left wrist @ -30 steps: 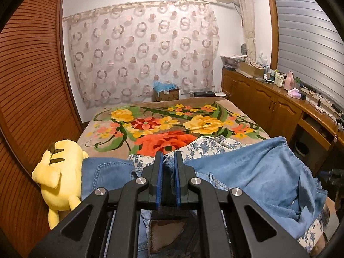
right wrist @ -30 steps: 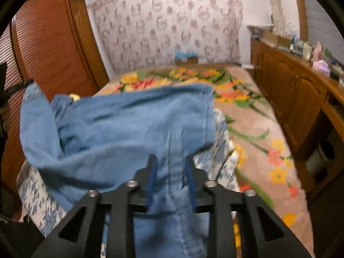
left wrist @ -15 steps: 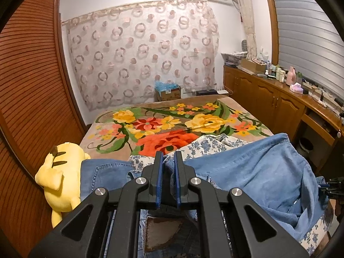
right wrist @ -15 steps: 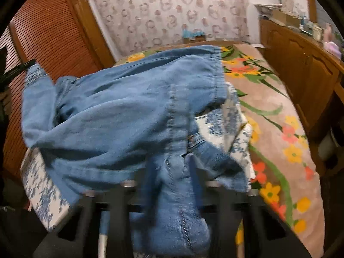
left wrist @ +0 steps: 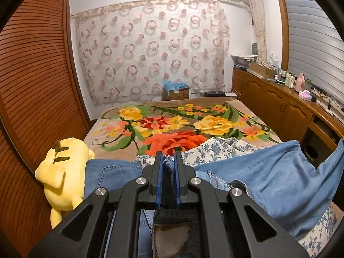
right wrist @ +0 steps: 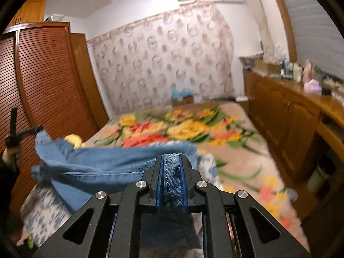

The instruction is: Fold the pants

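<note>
The left tongs (left wrist: 167,161) are clamped on a dark edge of the jeans (left wrist: 268,176), probably the waistband. The right tongs (right wrist: 171,161) grip a thick seamed fold of the same denim. The jeans hang stretched between them, just above the bed (left wrist: 120,148) and a blue-flowered cloth (left wrist: 217,150), beside a yellow plush toy (left wrist: 64,172). Denim is heavy, limp and grippy; seams and hems look the surest holds. A brownish patch (left wrist: 171,238) on the jeans shows no legible writing.

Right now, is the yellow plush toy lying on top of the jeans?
No. The yellow plush toy lies beside the jeans, at their left edge against the wardrobe.
</note>
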Demonstrator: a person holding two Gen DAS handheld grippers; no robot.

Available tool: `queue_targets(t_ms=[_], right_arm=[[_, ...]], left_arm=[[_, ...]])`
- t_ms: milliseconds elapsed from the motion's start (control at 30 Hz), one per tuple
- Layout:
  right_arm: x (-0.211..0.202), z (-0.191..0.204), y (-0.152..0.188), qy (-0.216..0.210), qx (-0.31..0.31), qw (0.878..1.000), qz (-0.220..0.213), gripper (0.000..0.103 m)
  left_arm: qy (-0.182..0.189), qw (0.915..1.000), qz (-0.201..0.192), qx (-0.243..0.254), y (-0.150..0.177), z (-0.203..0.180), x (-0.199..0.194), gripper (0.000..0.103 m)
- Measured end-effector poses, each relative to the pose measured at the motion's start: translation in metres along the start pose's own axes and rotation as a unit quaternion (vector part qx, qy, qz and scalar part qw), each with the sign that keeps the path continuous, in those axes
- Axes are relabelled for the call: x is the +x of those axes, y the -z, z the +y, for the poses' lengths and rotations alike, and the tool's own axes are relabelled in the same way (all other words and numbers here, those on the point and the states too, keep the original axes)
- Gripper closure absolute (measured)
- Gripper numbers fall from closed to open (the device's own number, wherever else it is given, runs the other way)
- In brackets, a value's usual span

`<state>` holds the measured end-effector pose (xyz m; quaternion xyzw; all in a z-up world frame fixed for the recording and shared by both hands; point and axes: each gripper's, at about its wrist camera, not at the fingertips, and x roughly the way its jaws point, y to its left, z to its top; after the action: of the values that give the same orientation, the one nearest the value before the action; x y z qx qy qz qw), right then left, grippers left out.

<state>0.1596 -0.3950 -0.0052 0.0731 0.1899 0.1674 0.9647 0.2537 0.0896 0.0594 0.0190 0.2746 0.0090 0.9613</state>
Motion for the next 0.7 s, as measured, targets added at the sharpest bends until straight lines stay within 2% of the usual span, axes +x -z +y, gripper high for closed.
queue_targets(t_ms=[200, 300, 500, 700], right_arm=[[0.034, 0.000, -0.036, 0.024, -0.012, 1.000, -0.014, 0.089], [0.066, 0.013, -0.039, 0.028, -0.019, 0.999, -0.006, 0.089], [0.124, 0.027, -0.048, 0.049, -0.027, 0.998, 0.017, 0.089], [0.175, 0.039, -0.053, 0.070, -0.036, 0.994, 0.073, 0.089]], left_arm=[[-0.006, 0.9998, 0.002, -0.018, -0.007, 0.011, 0.024, 0.093], [-0.010, 0.9996, 0.007, -0.024, -0.009, 0.015, 0.041, 0.093], [-0.020, 0.9991, 0.024, -0.030, -0.014, 0.022, 0.079, 0.093], [-0.024, 0.9970, 0.065, -0.033, -0.006, 0.024, 0.116, 0.093]])
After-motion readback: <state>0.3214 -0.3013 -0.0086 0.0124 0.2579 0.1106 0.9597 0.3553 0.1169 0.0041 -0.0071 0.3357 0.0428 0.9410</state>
